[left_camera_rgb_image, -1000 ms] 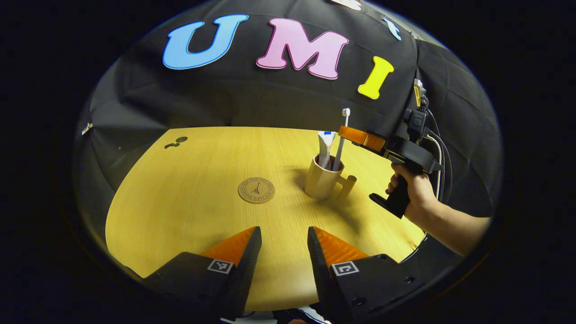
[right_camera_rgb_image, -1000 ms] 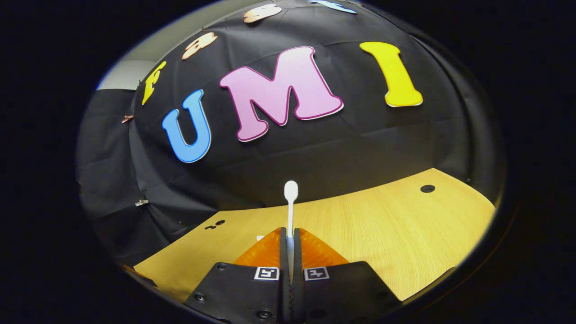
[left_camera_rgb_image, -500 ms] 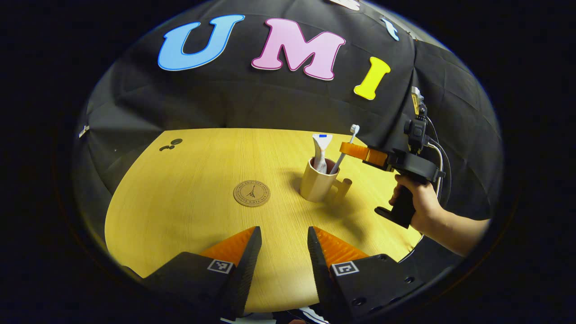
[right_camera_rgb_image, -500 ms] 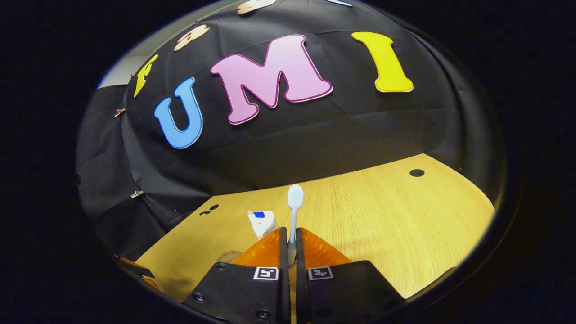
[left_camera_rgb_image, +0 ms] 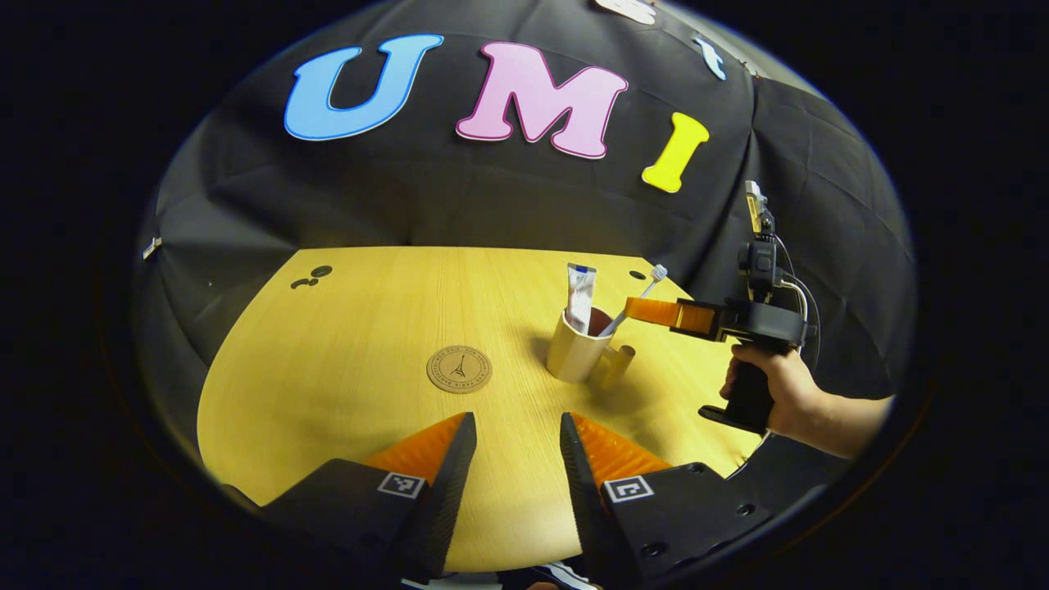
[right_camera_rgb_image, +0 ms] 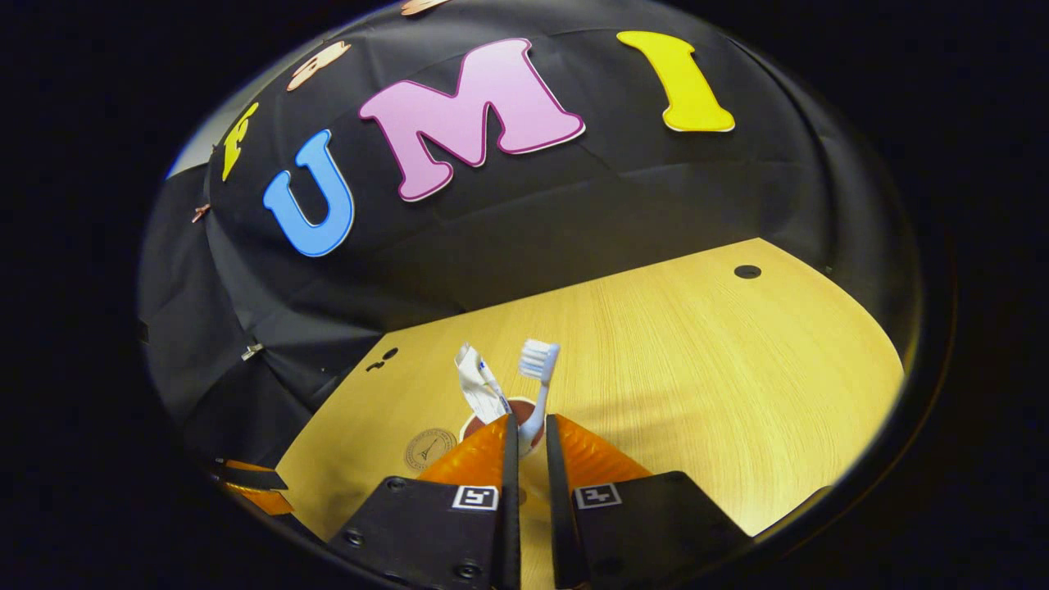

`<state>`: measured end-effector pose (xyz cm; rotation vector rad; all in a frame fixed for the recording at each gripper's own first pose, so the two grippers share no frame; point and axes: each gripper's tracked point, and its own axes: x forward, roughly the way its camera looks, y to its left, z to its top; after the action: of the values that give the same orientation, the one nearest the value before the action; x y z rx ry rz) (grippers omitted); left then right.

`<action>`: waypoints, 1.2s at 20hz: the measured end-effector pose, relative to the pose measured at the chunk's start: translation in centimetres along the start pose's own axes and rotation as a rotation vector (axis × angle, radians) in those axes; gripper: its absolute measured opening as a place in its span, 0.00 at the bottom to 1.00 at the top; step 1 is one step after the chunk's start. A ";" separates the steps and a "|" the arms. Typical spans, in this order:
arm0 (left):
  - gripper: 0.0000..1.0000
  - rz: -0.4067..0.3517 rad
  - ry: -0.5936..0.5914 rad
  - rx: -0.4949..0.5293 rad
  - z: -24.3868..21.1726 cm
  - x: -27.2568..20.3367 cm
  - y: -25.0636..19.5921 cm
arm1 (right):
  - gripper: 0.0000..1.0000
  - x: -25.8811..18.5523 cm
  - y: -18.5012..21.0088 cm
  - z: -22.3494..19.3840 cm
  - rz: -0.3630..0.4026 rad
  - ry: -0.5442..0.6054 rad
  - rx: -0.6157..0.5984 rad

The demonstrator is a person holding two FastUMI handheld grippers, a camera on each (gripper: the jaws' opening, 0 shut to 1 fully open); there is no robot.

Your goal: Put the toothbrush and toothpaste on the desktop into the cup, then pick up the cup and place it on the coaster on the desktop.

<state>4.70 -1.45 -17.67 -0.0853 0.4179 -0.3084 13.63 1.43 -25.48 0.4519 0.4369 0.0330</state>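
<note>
In the left gripper view, the left gripper is seen low at the near edge of the wooden desktop, its fingers spread with a clear gap between them and nothing held. Ahead of it and slightly to the left, the round coaster lies flat on the desktop, bare. To the right of the coaster, near but apart from it, the cup stands upright, its handle turned to the right. The toothpaste stands in the cup, leaning to the cup's left side, and the toothbrush is tilted out to the right with its bristle head up. Farther right, the right gripper is held level by a hand, its tips at the toothbrush handle just above the cup rim.

In the right gripper view, the fingers are seen slightly parted around the toothbrush; whether both press on it cannot be told. The toothpaste stands just left of it, and the coaster lies farther left
</note>
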 end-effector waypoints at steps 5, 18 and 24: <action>0.65 0.007 -0.018 0.040 1.0 -0.8 0.2 | 0.28 -2.3 -0.1 -0.1 -0.008 0.056 0.022; 0.71 0.062 -0.081 0.041 2.8 -3.6 1.5 | 0.49 -4.8 2.3 -3.9 -0.050 0.397 -0.210; 0.71 0.086 -0.096 0.000 2.8 -4.2 2.9 | 0.50 -3.5 1.9 -5.8 -0.076 0.548 -0.328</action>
<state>3.02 2.66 -13.96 -0.0819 0.3257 -0.2184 8.14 5.07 -27.97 0.0941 0.9701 0.1544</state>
